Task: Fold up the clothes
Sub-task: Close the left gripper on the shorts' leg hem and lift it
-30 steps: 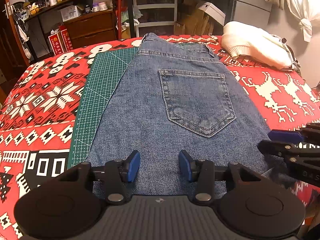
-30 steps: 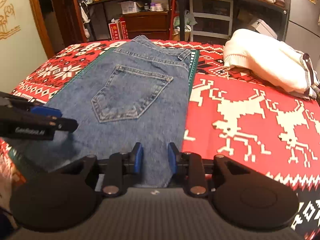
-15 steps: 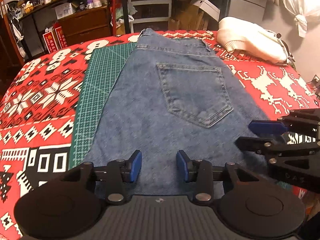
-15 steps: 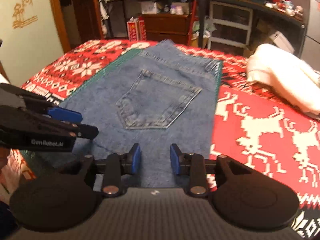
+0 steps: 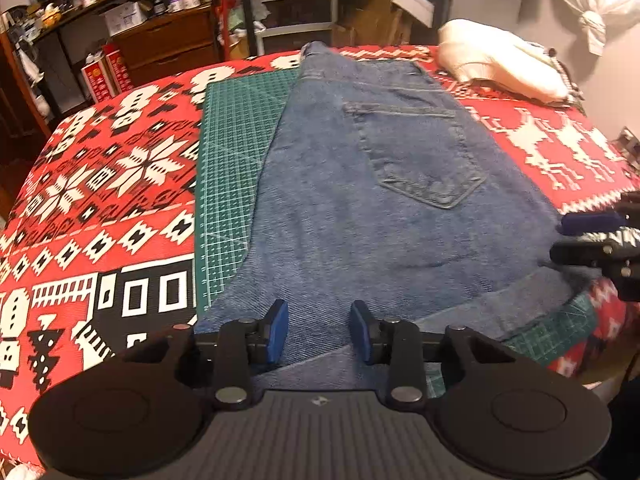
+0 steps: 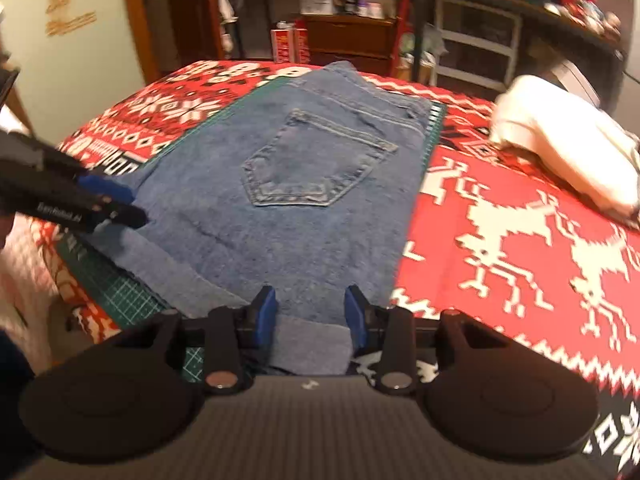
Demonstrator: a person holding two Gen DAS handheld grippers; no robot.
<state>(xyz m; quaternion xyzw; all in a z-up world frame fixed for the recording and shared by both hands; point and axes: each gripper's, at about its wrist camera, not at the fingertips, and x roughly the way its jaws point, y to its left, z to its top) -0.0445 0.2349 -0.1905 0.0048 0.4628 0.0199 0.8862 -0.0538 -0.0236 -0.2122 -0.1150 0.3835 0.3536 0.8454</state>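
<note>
Jeans (image 5: 360, 216), folded, lie flat with one back pocket (image 5: 416, 152) facing up, resting on a green cutting mat (image 5: 236, 152) that covers the middle of a red patterned blanket (image 5: 104, 184). The waistband points toward the far edge of the bed; a lower layer of denim projects from under the near edge.

Left gripper (image 5: 319, 332): tilted downward over the near edge of the jeans. Its blue pads (image 5: 278, 330) stand a moderate gap apart and are closing; denim shows in the gap, but whether the pads touch it cannot be told.

Right gripper (image 6: 310, 316): likewise tilted downward, at the near right corner of the jeans where denim meets blanket. Its pads (image 6: 266, 314) stand moderately apart and are opening; a flap of denim lies in the gap, and no pad visibly presses on it.

Each gripper appears at the edge of the other's view, cut off by the frame. A cream sweater (image 6: 560, 156) lies well apart, to the right on the blanket. Cluttered shelves (image 5: 140, 20) beyond the bed are blurred in the right wrist view.
</note>
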